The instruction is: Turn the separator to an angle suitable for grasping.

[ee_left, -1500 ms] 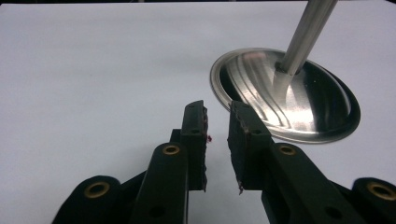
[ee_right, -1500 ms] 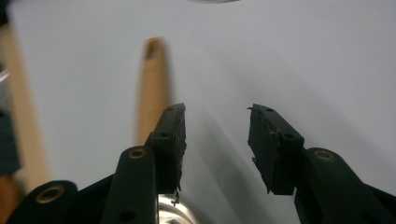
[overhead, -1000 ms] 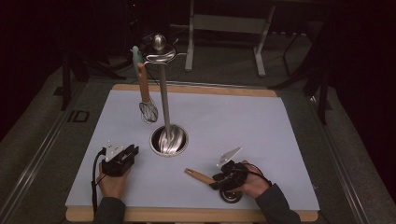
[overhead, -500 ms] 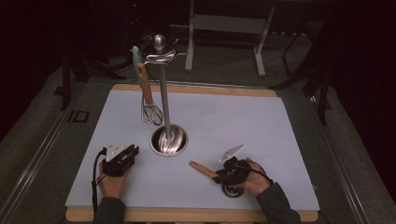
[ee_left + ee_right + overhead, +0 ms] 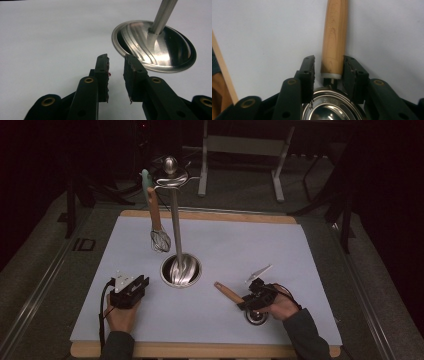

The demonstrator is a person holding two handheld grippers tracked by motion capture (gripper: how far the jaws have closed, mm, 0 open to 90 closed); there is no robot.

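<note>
A utensil stand rises from a round steel base (image 5: 180, 270) (image 5: 160, 50) at mid table. A whisk (image 5: 157, 227) with a wooden handle hangs from its top. A ladle-like utensil lies at the front right, with a wooden handle (image 5: 227, 292) (image 5: 334, 37) and a steel bowl (image 5: 256, 316) (image 5: 332, 107). My right gripper (image 5: 244, 303) (image 5: 329, 60) straddles the handle just above the bowl. Its jaws have just been opening and stand open, with a gap beside the handle. My left gripper (image 5: 142, 281) (image 5: 116, 56) rests open and holds nothing, just left of the base.
A pale mat (image 5: 250, 245) covers the wooden board (image 5: 200, 351) under everything. Dark floor and a metal frame's legs (image 5: 277, 170) lie beyond the far edge. A metal rail (image 5: 45, 280) runs along the table's left side.
The right hand and the utensil have shifted to the right and a little farther from the person. The left gripper has stayed put.
</note>
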